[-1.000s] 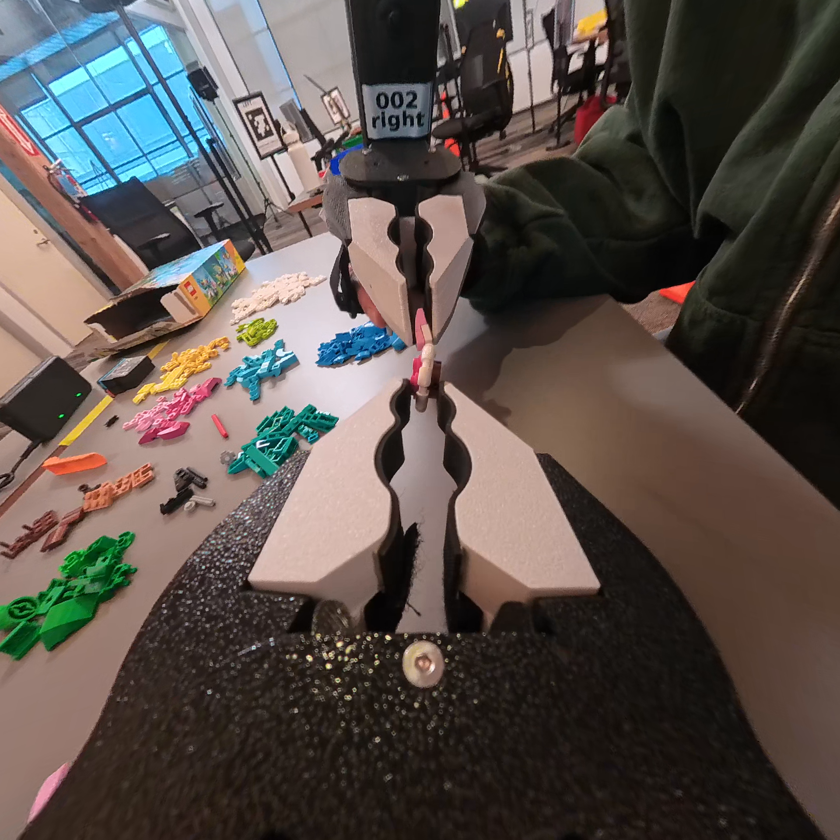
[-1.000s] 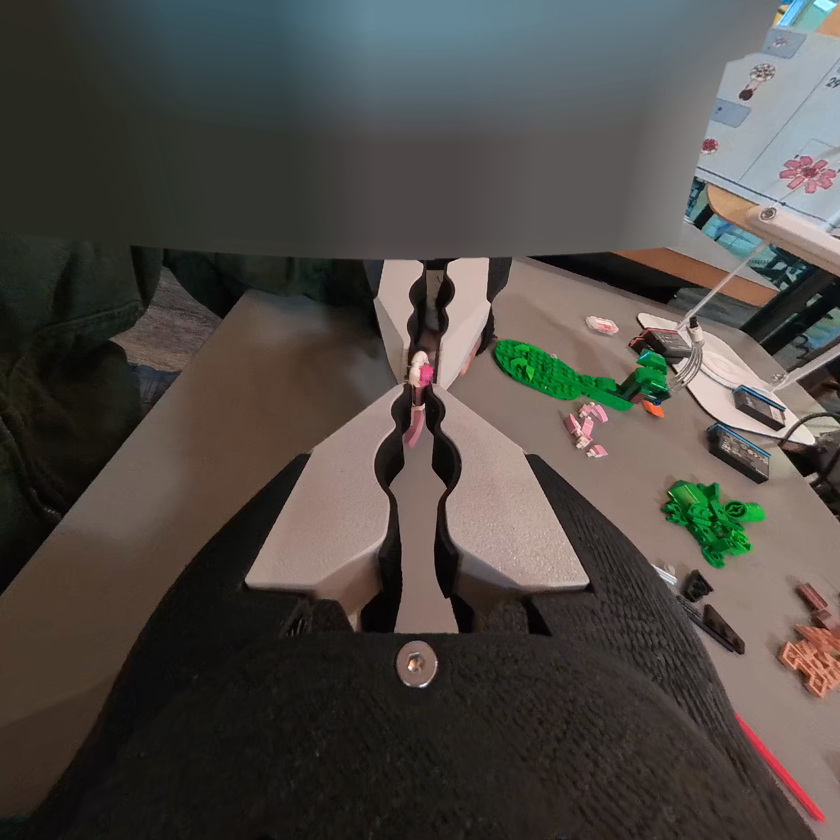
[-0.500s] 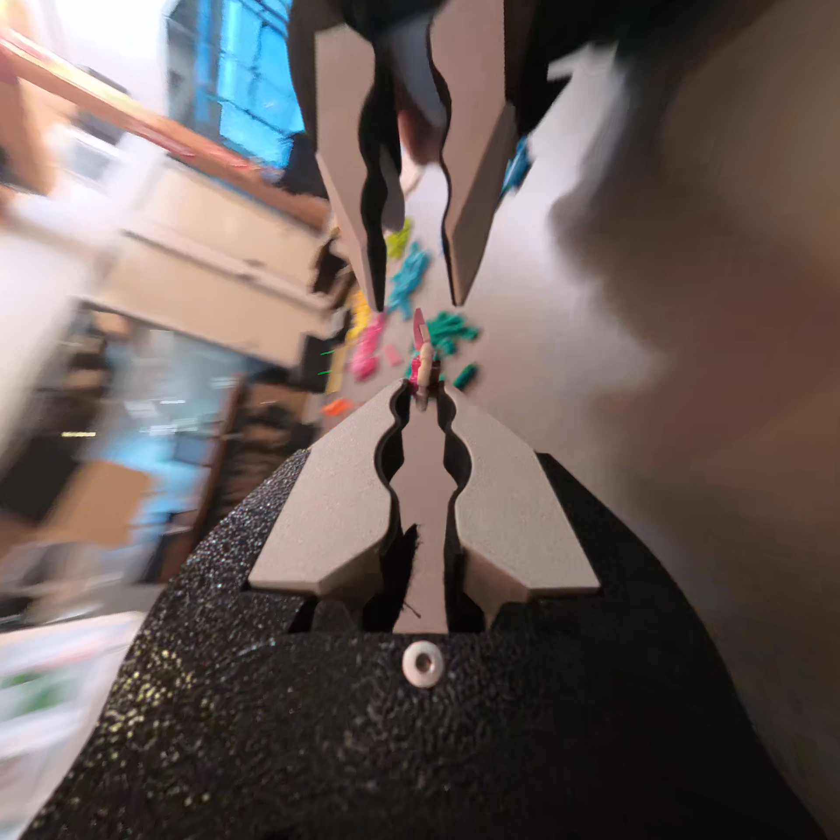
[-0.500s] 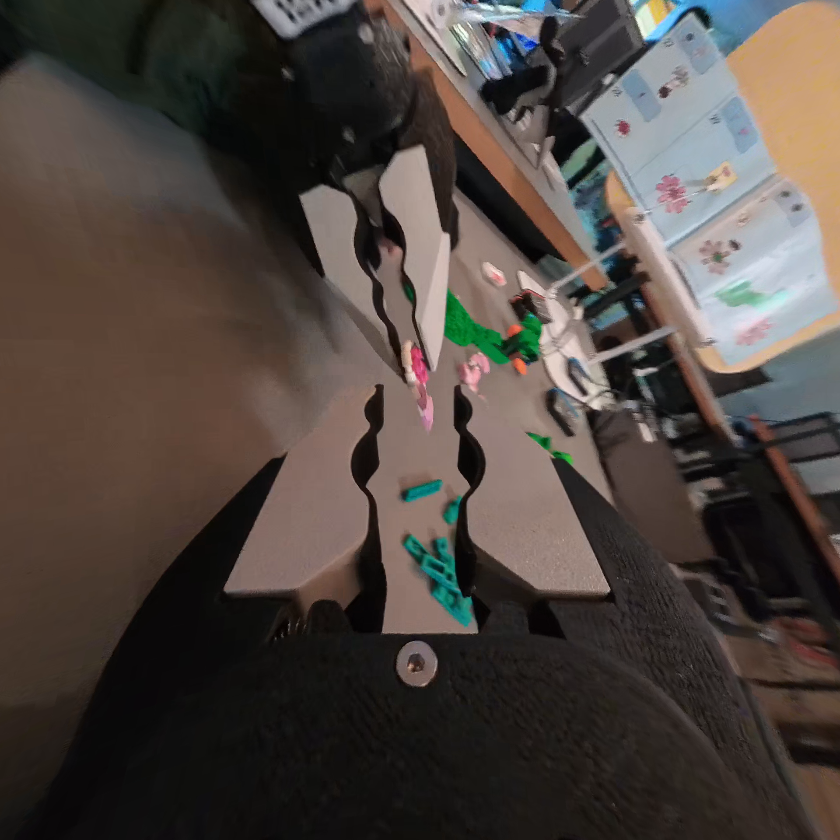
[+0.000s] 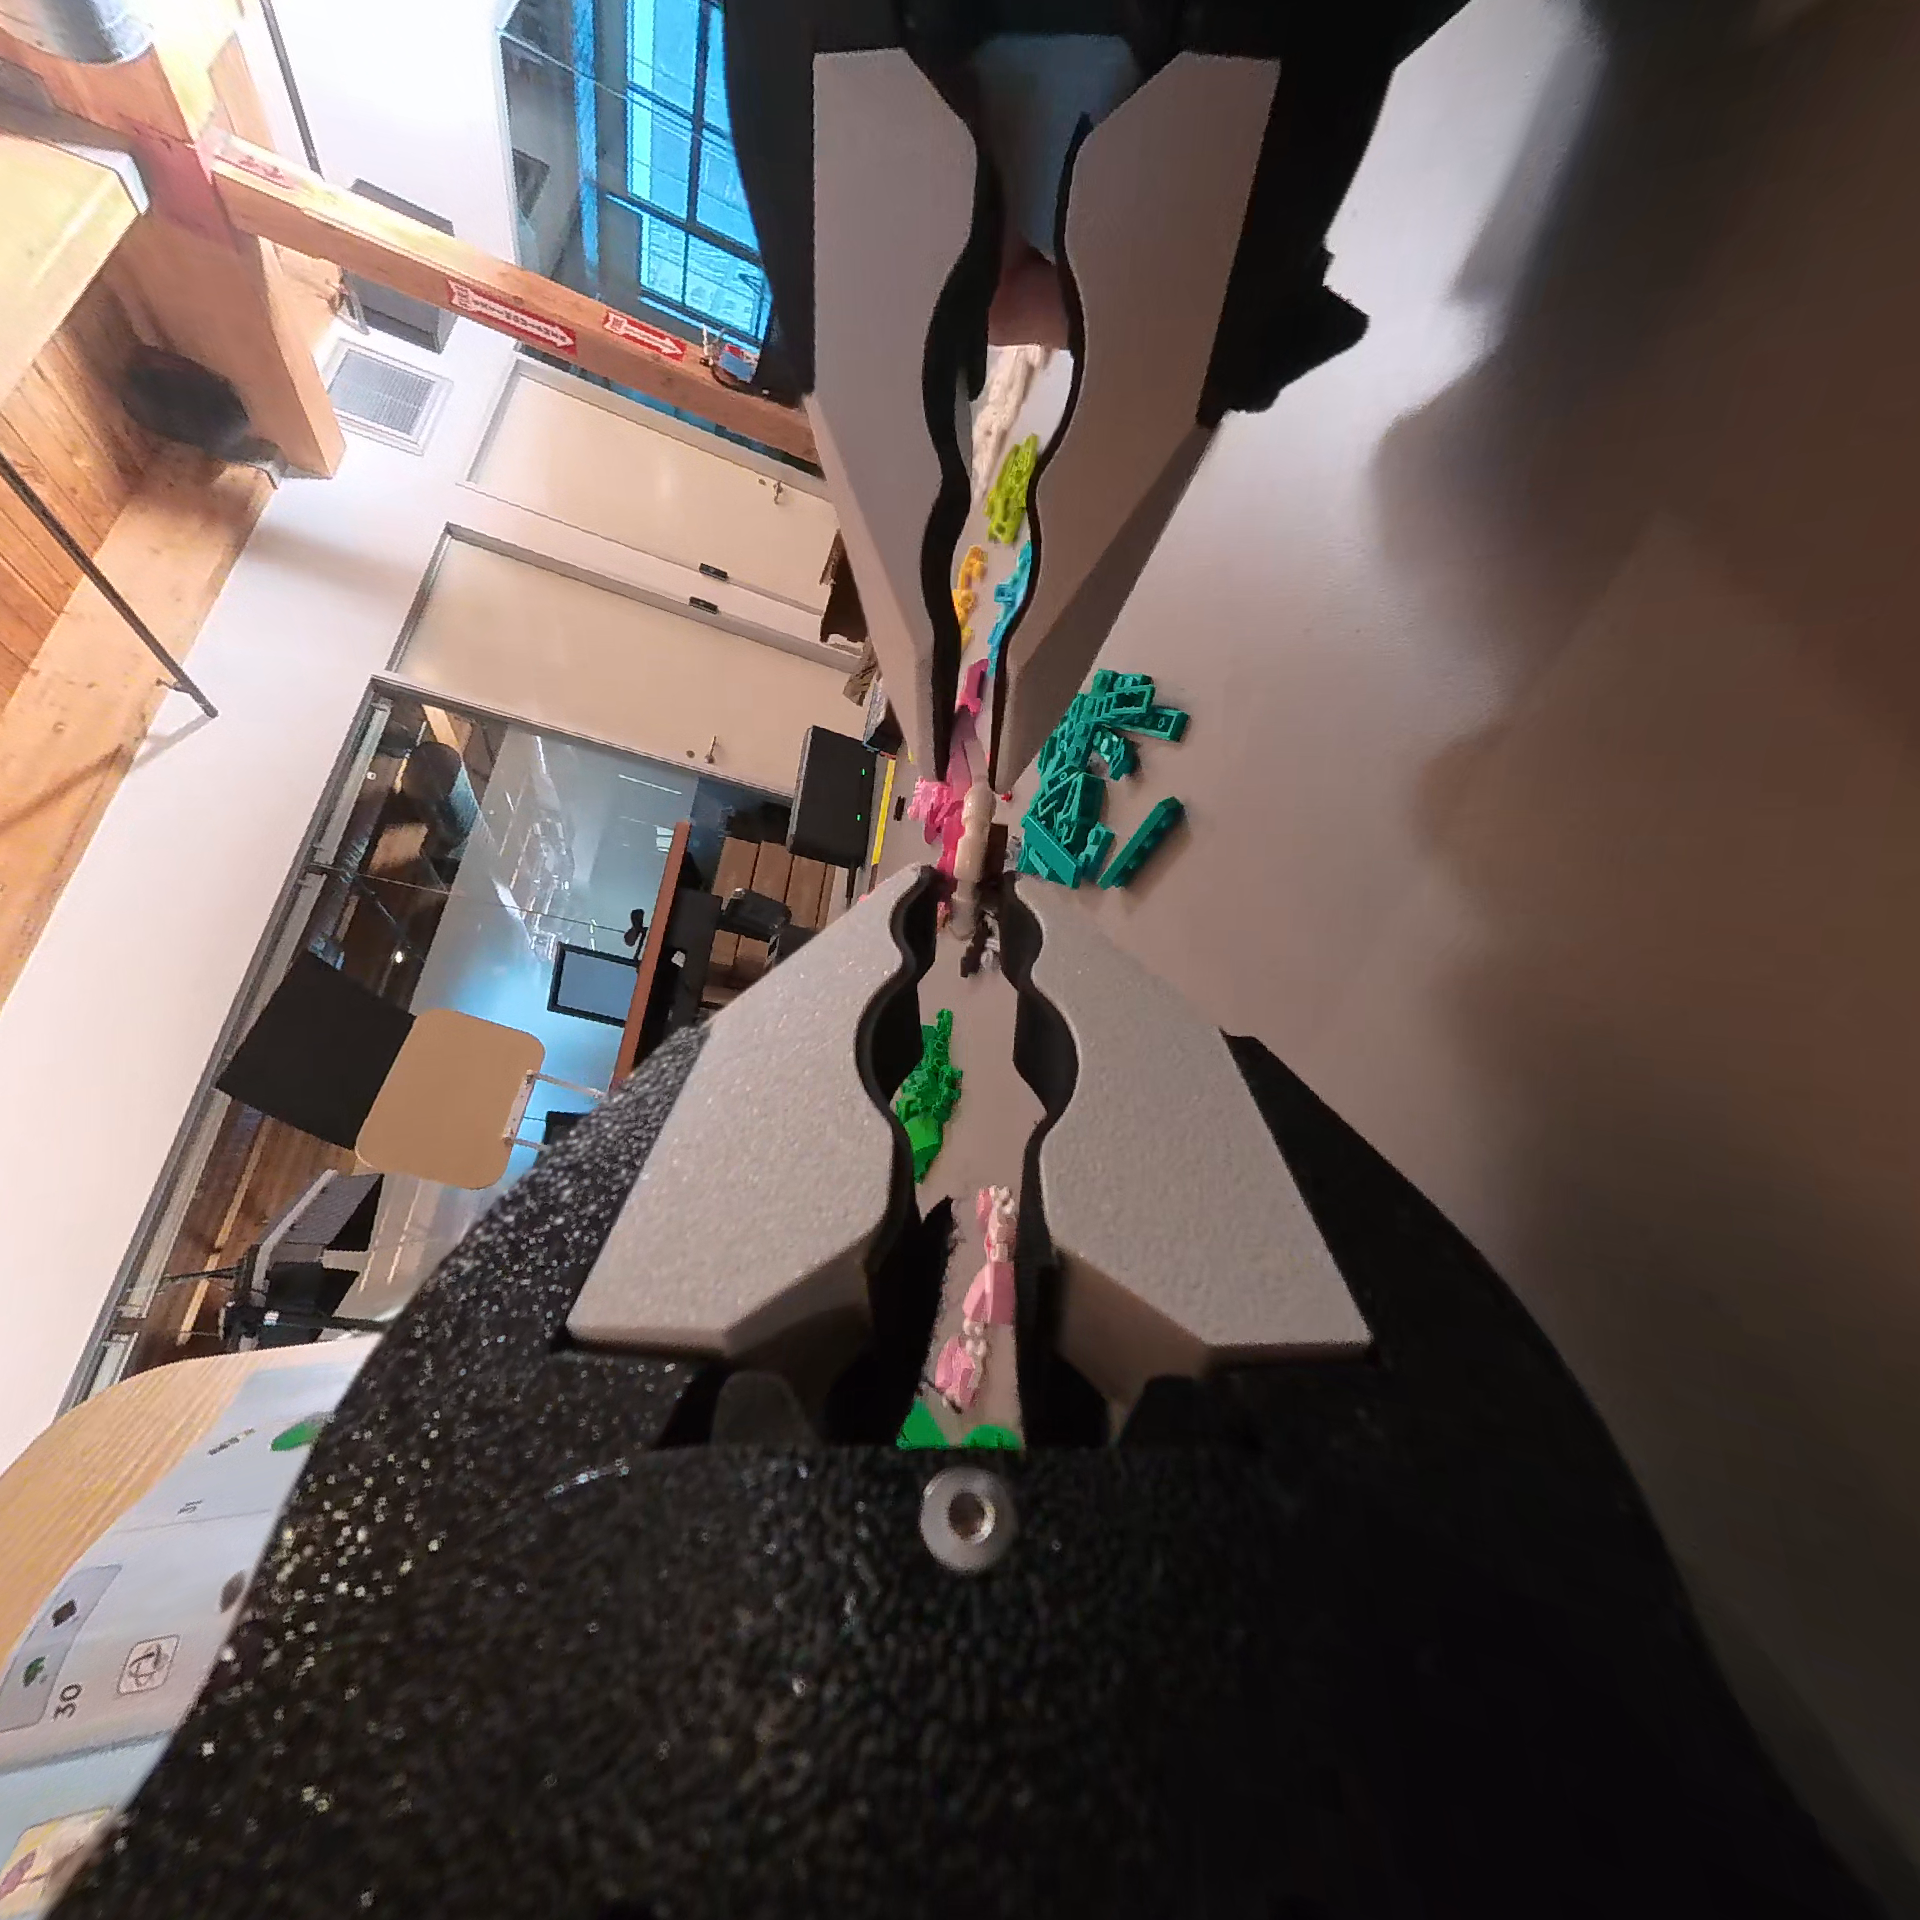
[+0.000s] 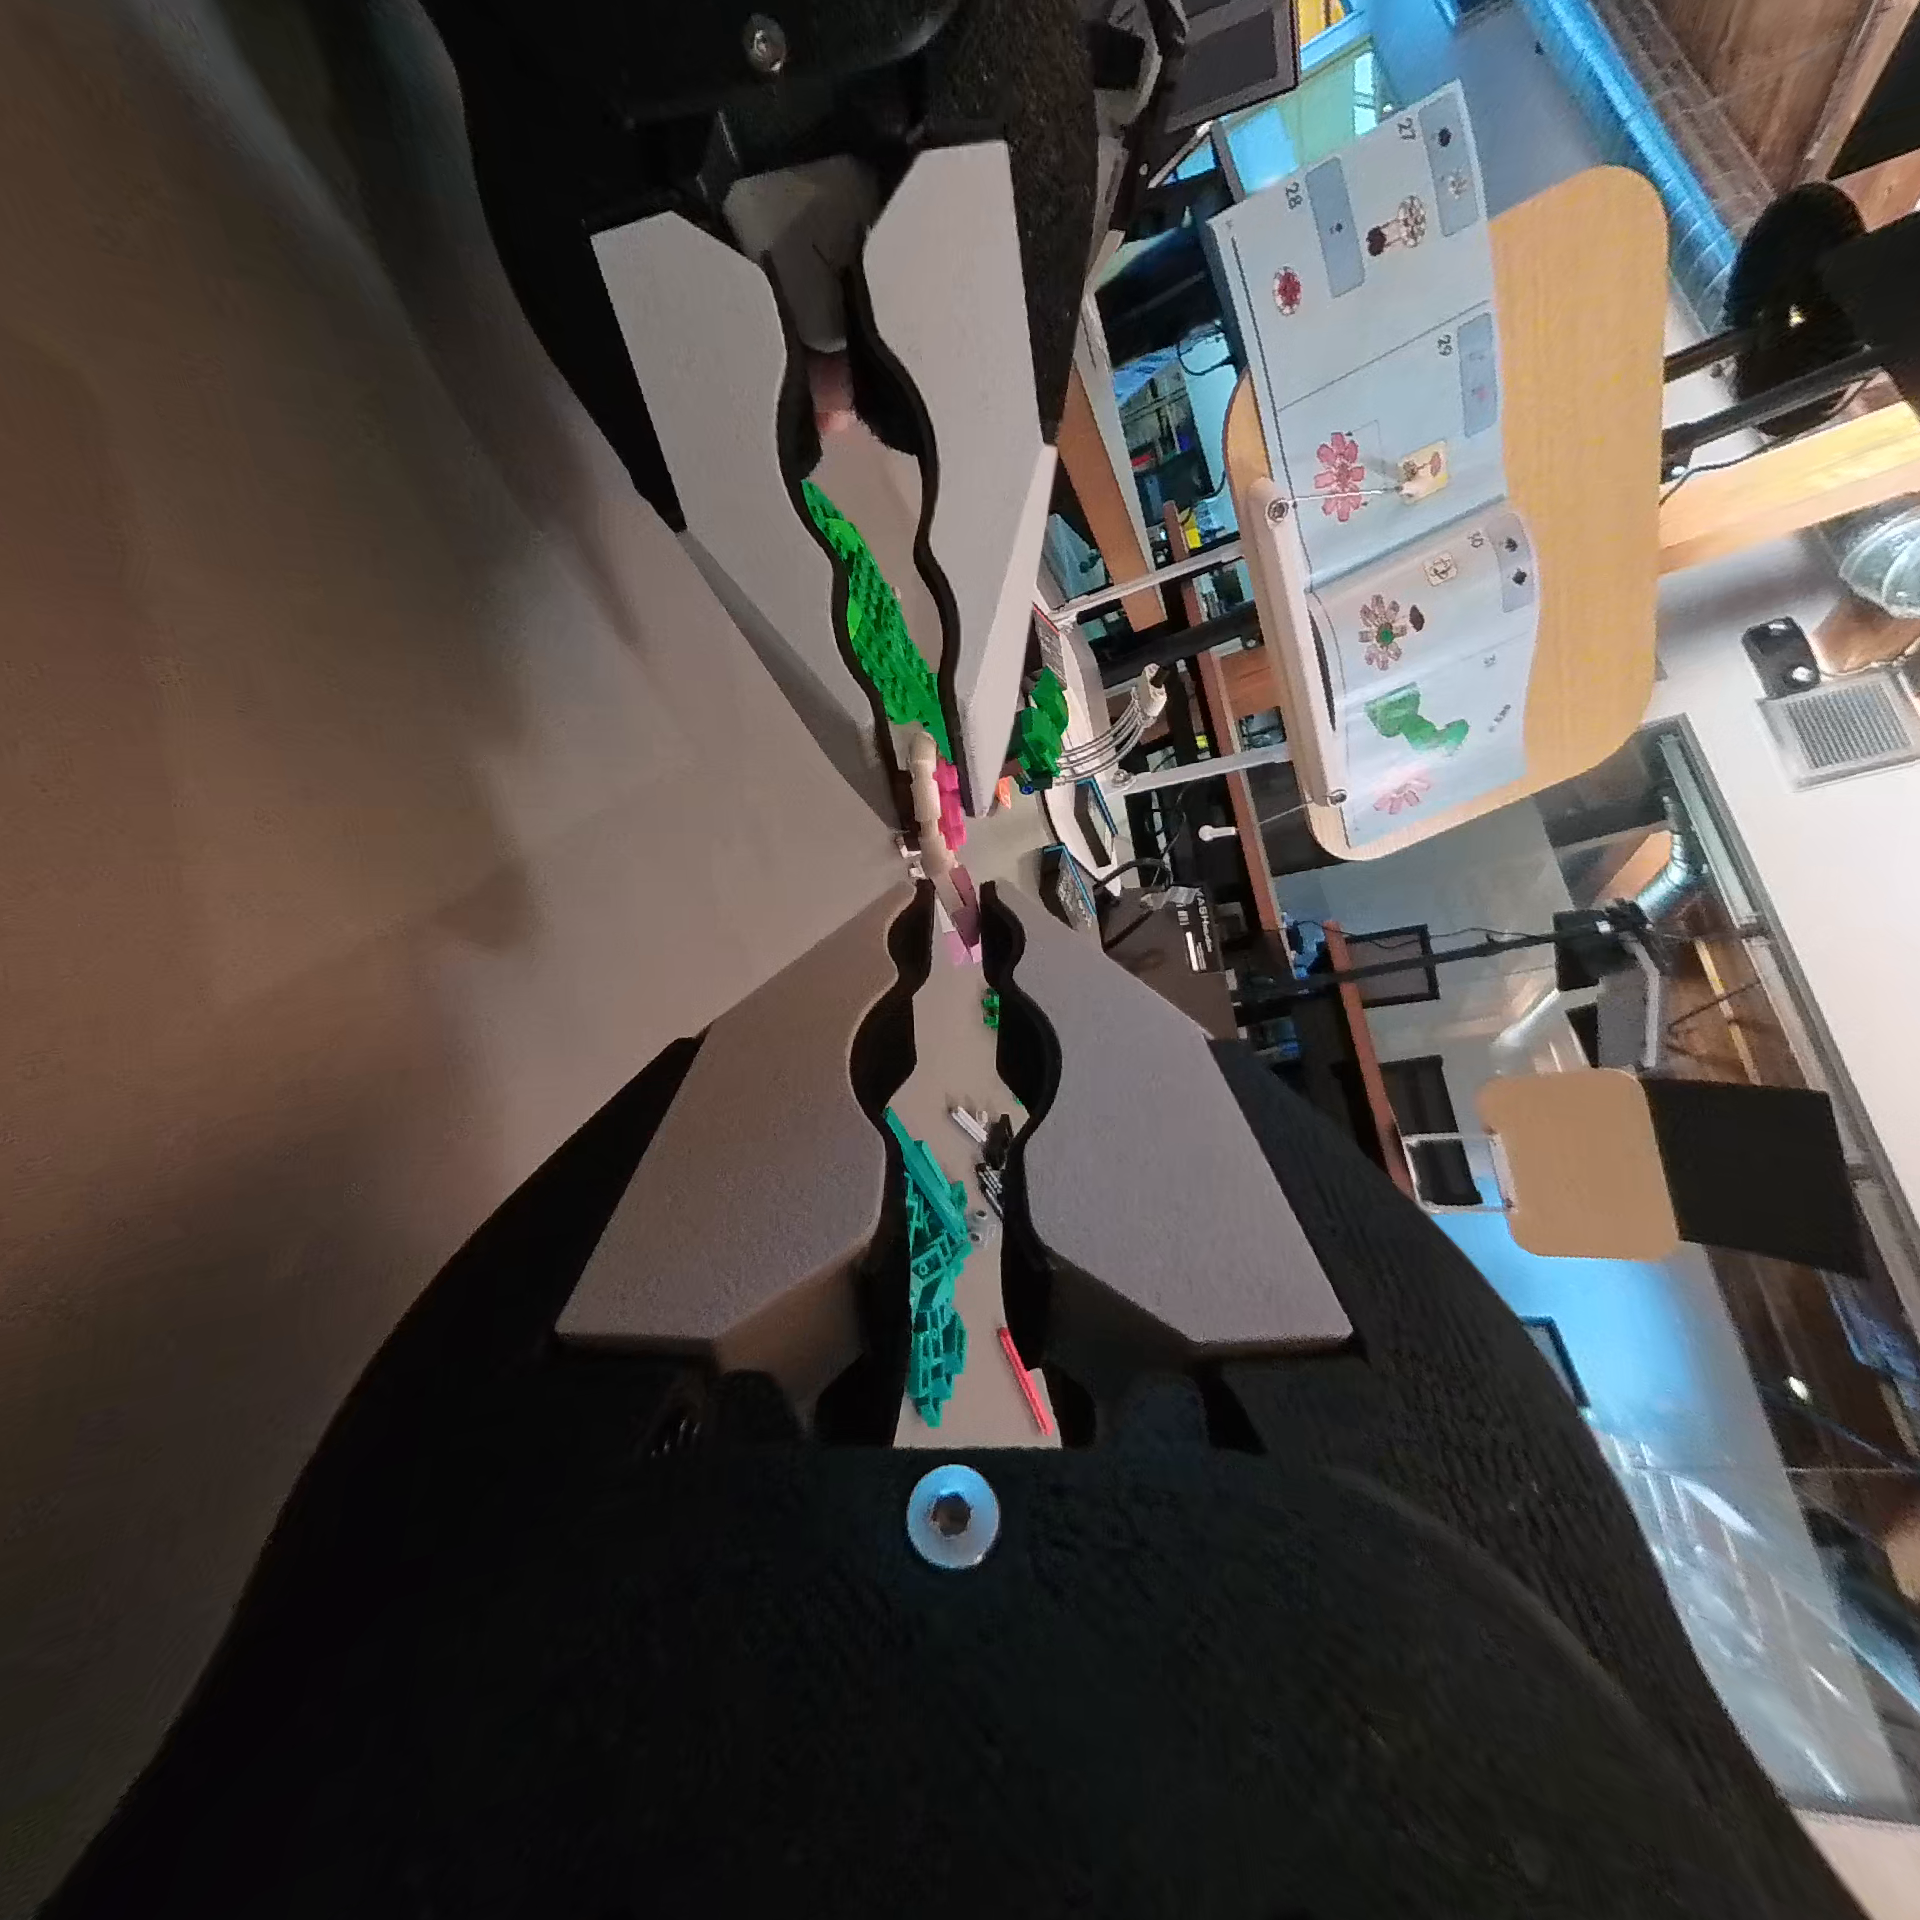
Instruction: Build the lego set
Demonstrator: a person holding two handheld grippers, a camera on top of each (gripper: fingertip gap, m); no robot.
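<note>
Grey and matte, the desk (image 5: 1455, 520) runs steeply through both wrist views, since we hold both tools rolled on their sides above it. Between them sits the small lego assembly (image 5: 971, 831), a cream stem with pink petals, raised off the desk. Our left hand-held gripper (image 5: 964, 902) is closed on the lower end of the stem, its tips pinching it. Our right hand-held gripper (image 6: 958, 914) meets it tip to tip from the opposite side; a pink petal piece (image 6: 964, 930) lies in its narrow gap, but we cannot tell whether the fingers actually press it or merely flank it.

Sorted heaps of bricks lie on the desk behind: a teal pile (image 5: 1091, 779) just beside the meeting point, lime pieces (image 5: 1013, 488) and yellow pieces (image 5: 968, 582) farther off. In the right wrist view a bright green plate (image 6: 883, 623) lies beyond the left tool's fingers, and a red stick (image 6: 1023, 1377) lies near more teal bricks. An open instruction booklet (image 6: 1382, 468) stands on a wooden holder past the desk edge, with office windows behind.
</note>
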